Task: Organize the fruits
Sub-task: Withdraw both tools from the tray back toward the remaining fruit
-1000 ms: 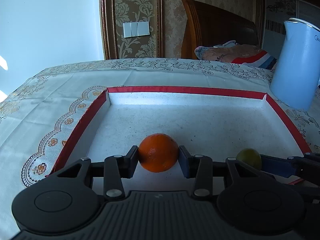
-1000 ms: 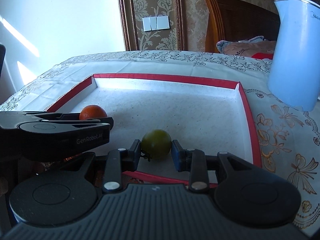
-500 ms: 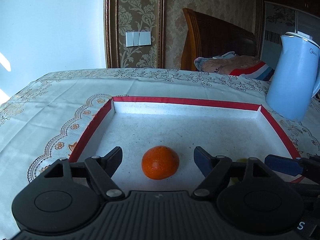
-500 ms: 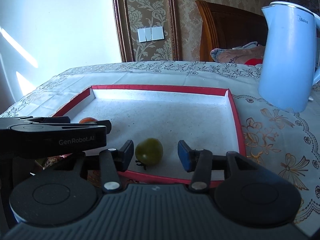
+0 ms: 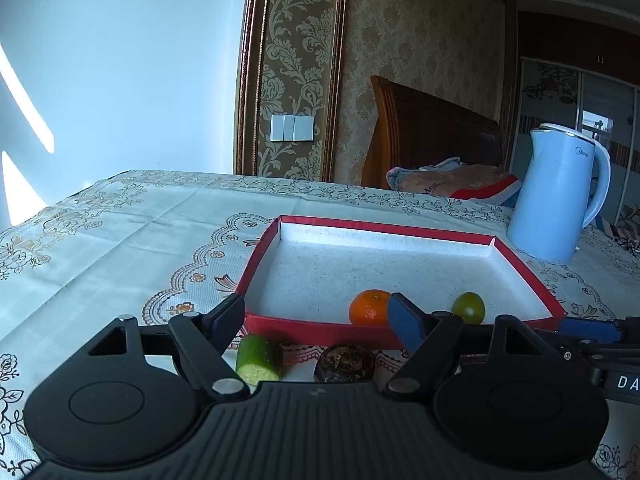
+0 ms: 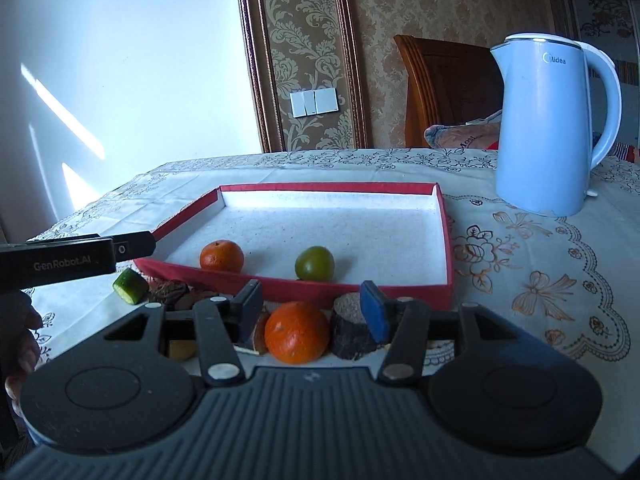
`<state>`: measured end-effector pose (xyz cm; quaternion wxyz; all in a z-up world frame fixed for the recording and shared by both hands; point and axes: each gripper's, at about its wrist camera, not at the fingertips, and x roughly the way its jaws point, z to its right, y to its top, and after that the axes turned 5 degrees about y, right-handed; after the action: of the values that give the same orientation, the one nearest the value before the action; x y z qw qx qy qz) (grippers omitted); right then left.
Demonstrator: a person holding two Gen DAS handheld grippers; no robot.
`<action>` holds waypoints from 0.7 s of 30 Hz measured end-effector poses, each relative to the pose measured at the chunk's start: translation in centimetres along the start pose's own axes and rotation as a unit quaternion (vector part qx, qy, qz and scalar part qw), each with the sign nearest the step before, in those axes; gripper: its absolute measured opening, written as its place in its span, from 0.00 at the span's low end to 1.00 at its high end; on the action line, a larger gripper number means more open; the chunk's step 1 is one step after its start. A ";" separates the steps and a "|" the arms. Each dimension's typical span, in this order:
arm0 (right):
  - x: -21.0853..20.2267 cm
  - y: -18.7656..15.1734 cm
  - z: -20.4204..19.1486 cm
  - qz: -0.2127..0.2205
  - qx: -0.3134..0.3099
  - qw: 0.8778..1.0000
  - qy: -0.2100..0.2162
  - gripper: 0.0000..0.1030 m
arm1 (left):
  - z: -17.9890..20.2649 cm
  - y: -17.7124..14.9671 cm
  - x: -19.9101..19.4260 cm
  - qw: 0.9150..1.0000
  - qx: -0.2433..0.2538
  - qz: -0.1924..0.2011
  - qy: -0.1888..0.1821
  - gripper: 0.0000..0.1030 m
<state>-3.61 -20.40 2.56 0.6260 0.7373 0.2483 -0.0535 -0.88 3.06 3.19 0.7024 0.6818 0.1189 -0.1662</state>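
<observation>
Presently covering the whole surface: embroidered tablecloth (image 6: 540, 280), lying flat under everything.

Standing upright at two o'clock in the right wrist view: pale blue kettle (image 6: 544, 128), well apart from the tray.

Sitting at centre: red-walled tray (image 6: 446, 240) with white floor, holding two fruits only. Resting near its front wall: small orange (image 6: 222, 256) at the left, green round fruit (image 6: 314, 263) to its right, the two apart and not touching. Same pair showing in the left wrist view, orange (image 5: 368, 307) partly behind a blue pad, green fruit (image 5: 469, 307) at three o'clock of it.

Waiting outside the tray, along its front wall: larger orange (image 6: 297, 332); dark cork-topped stump piece (image 6: 352, 330) just beside it at three o'clock; cut cucumber piece (image 6: 130, 280) at ten o'clock; dark wrinkled lump (image 5: 344, 362) just beside the cucumber piece (image 5: 258, 358) in the left wrist view.

Left gripper (image 5: 316, 320): standing wide apart, gripping nothing, cucumber piece and dark lump lying on the cloth in line with the gap.

Right gripper (image 6: 312, 312): jaws opening, pressing on nothing; larger orange lying on the cloth in line with the gap, clear of both pads.

Showing at nine o'clock in the right wrist view: part of a hand (image 6: 20, 344) behind the left gripper's body.
</observation>
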 end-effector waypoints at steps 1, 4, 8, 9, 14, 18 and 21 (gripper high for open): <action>-0.3 -0.4 -0.1 -0.003 -0.001 1.000 0.001 0.50 | -0.5 -0.3 -0.5 1.000 -0.005 0.002 0.001 0.76; -0.8 -1.7 -0.4 -0.012 0.003 1.000 0.003 0.50 | -1.8 -1.4 -1.3 1.000 -0.013 0.003 0.000 0.77; -0.7 -2.5 -0.6 -0.021 0.004 1.000 0.001 0.50 | -2.0 -2.6 -1.0 1.000 0.001 -0.017 0.009 0.81; -0.7 -2.5 -0.6 -0.020 0.005 1.000 0.000 0.50 | -2.1 -2.7 -1.0 1.000 0.000 -0.021 0.005 0.81; -0.4 -2.7 -0.2 -0.028 0.017 0.999 -0.003 0.50 | -1.9 -3.1 -1.5 1.000 0.012 -0.024 -0.011 0.81; -0.7 -2.7 0.0 -0.020 0.020 1.000 -0.006 0.50 | -1.7 -3.2 -1.2 0.999 0.018 -0.032 -0.008 0.81; -0.6 -2.7 -0.1 -0.021 0.020 1.000 -0.006 0.50 | -1.8 -2.9 -1.0 1.000 0.015 -0.027 0.000 0.81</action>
<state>-5.36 -20.20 0.43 0.6115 0.7438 0.2587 -0.0763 -2.87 4.89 0.85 0.6876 0.6887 0.1345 -0.1868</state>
